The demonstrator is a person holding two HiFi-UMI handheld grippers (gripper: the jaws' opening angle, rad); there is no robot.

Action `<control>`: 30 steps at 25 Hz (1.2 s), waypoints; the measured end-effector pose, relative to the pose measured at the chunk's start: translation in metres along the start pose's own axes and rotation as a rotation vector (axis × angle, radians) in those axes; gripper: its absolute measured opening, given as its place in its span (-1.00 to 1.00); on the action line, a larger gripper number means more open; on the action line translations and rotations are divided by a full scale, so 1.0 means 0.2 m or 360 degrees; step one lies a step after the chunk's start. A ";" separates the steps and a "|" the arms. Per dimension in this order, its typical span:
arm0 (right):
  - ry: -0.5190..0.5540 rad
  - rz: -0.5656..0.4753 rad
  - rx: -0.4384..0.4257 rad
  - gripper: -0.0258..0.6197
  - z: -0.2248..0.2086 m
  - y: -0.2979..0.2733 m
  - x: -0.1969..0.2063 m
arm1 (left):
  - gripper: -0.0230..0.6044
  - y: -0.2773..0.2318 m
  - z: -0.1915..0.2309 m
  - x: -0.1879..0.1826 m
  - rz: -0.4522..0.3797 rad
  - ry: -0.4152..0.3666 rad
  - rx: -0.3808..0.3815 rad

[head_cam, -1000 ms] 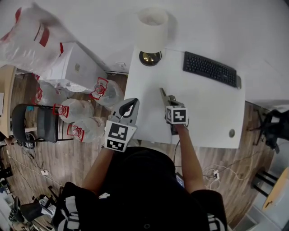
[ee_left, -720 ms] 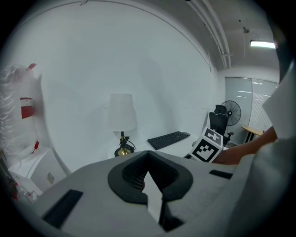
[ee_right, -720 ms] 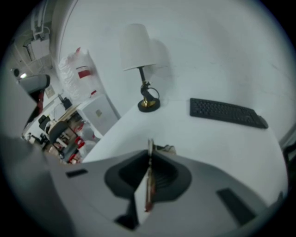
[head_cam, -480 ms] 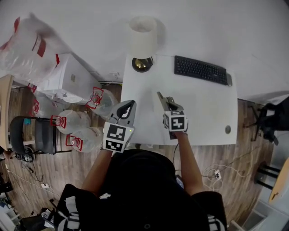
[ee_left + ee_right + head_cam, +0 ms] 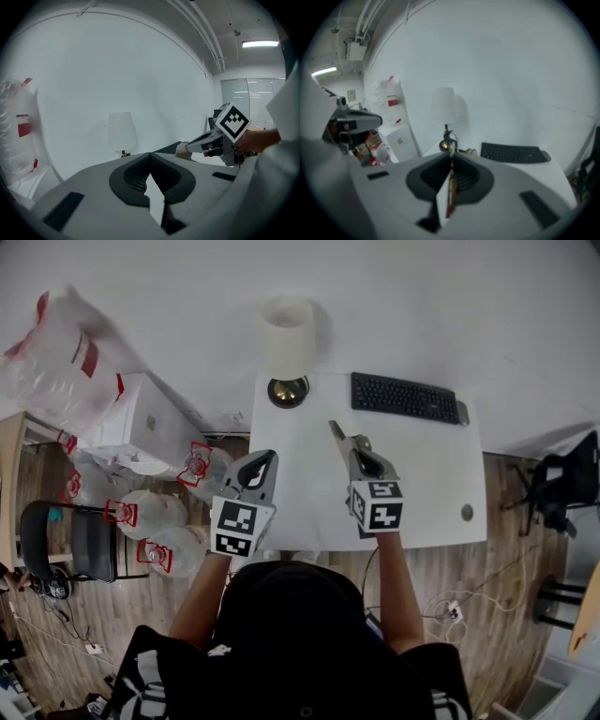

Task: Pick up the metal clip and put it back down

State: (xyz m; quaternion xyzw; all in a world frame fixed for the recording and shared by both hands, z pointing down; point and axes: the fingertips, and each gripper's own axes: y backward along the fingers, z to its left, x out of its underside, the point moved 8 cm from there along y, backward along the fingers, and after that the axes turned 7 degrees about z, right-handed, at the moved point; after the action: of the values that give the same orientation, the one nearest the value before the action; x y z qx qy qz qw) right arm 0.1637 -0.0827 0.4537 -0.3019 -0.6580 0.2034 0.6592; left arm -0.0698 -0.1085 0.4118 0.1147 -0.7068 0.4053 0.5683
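A thin brownish metal clip (image 5: 451,187) shows edge-on in the right gripper view, pinched between the dark pads, its tip poking out past them. My right gripper (image 5: 337,434) is shut on it and held above the middle of the white table (image 5: 427,479), pointing toward the lamp. My left gripper (image 5: 265,459) hangs at the table's left edge. In the left gripper view its jaws (image 5: 150,155) meet at the tips with nothing between them. That view also catches the right gripper (image 5: 188,147) at the right.
A white-shaded lamp (image 5: 286,334) stands at the table's back left corner and a black keyboard (image 5: 403,397) lies along the back edge. A small round grommet (image 5: 467,512) is at the front right. Plastic bags (image 5: 155,512), a white box (image 5: 141,418) and a chair (image 5: 80,535) crowd the floor on the left.
The head view has shifted. The right gripper now reaches further over the table toward the lamp and keyboard, still shut. The left gripper stays by the table's left edge.
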 end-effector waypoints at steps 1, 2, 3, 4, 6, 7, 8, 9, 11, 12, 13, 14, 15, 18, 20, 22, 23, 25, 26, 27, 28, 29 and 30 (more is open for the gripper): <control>-0.0003 -0.0034 0.0004 -0.78 0.00 0.03 -0.03 | -0.85 0.01 0.01 -0.01 -0.0012 -0.0004 -0.0003; -0.0007 -0.0066 0.0009 -0.78 0.00 0.06 -0.05 | -0.85 0.02 0.01 -0.02 -0.0023 -0.0008 -0.0005; -0.0010 -0.0097 0.0015 -0.78 0.00 0.09 -0.07 | -0.85 0.02 0.01 -0.04 -0.0034 -0.0013 -0.0007; -0.0012 -0.0127 0.0021 -0.78 0.00 0.13 -0.09 | -0.85 0.03 0.01 -0.05 -0.0045 -0.0019 -0.0008; -0.0008 -0.0184 0.0033 -0.78 0.00 0.19 -0.13 | -0.85 0.04 0.01 -0.07 -0.0064 -0.0027 -0.0006; -0.0003 -0.0210 0.0040 -0.78 0.00 0.22 -0.15 | -0.85 0.04 0.00 -0.08 -0.0073 -0.0022 0.0001; 0.0004 -0.0236 0.0047 -0.78 0.00 0.25 -0.17 | -0.85 0.04 0.00 -0.09 -0.0083 -0.0009 0.0015; 0.0012 -0.0262 0.0054 -0.78 0.00 0.28 -0.19 | -0.85 0.05 -0.01 -0.10 -0.0096 0.0007 0.0032; 0.0030 -0.0310 0.0068 -0.78 0.01 0.33 -0.22 | -0.85 0.06 -0.03 -0.12 -0.0128 0.0008 0.0052; 0.0040 -0.0329 0.0074 -0.78 0.02 0.36 -0.23 | -0.85 0.07 -0.03 -0.14 -0.0140 -0.0002 0.0054; 0.0048 -0.0345 0.0080 -0.78 0.02 0.37 -0.24 | -0.85 0.08 -0.04 -0.15 -0.0150 -0.0012 0.0056; 0.0055 -0.0359 0.0085 -0.78 0.02 0.39 -0.25 | -0.85 0.08 -0.05 -0.15 -0.0158 -0.0016 0.0059; 0.0059 -0.0372 0.0087 -0.78 0.03 0.41 -0.26 | -0.85 0.08 -0.05 -0.16 -0.0163 -0.0018 0.0061; 0.0059 -0.0414 0.0086 -0.78 0.03 0.46 -0.27 | -0.85 0.10 -0.07 -0.17 -0.0181 -0.0023 0.0064; 0.0064 -0.0444 0.0086 -0.78 0.05 0.49 -0.29 | -0.85 0.11 -0.08 -0.19 -0.0197 -0.0032 0.0065; 0.0075 -0.0473 0.0088 -0.78 0.06 0.52 -0.30 | -0.85 0.13 -0.08 -0.20 -0.0213 -0.0042 0.0063; 0.0082 -0.0485 0.0088 -0.78 0.07 0.53 -0.31 | -0.85 0.13 -0.08 -0.21 -0.0217 -0.0042 0.0062; 0.0091 -0.0504 0.0088 -0.78 0.07 0.56 -0.33 | -0.85 0.14 -0.08 -0.22 -0.0229 -0.0042 0.0061; 0.0094 -0.0511 0.0090 -0.78 0.08 0.57 -0.33 | -0.85 0.15 -0.08 -0.22 -0.0238 -0.0045 0.0060; 0.0095 -0.0517 0.0090 -0.78 0.08 0.57 -0.34 | -0.85 0.15 -0.08 -0.23 -0.0243 -0.0047 0.0060; 0.0094 -0.0522 0.0088 -0.78 0.08 0.58 -0.34 | -0.85 0.15 -0.08 -0.23 -0.0246 -0.0049 0.0060; 0.0093 -0.0527 0.0086 -0.78 0.08 0.58 -0.34 | -0.85 0.15 -0.09 -0.23 -0.0248 -0.0050 0.0060; 0.0092 -0.0531 0.0084 -0.78 0.08 0.58 -0.34 | -0.85 0.15 -0.09 -0.24 -0.0250 -0.0051 0.0060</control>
State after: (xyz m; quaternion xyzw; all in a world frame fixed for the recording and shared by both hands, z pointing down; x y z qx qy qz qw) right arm 0.1587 -0.0404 0.3240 -0.1767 -0.6743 0.0996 0.7100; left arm -0.0610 -0.0906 0.3566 0.1871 -0.6969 0.3709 0.5846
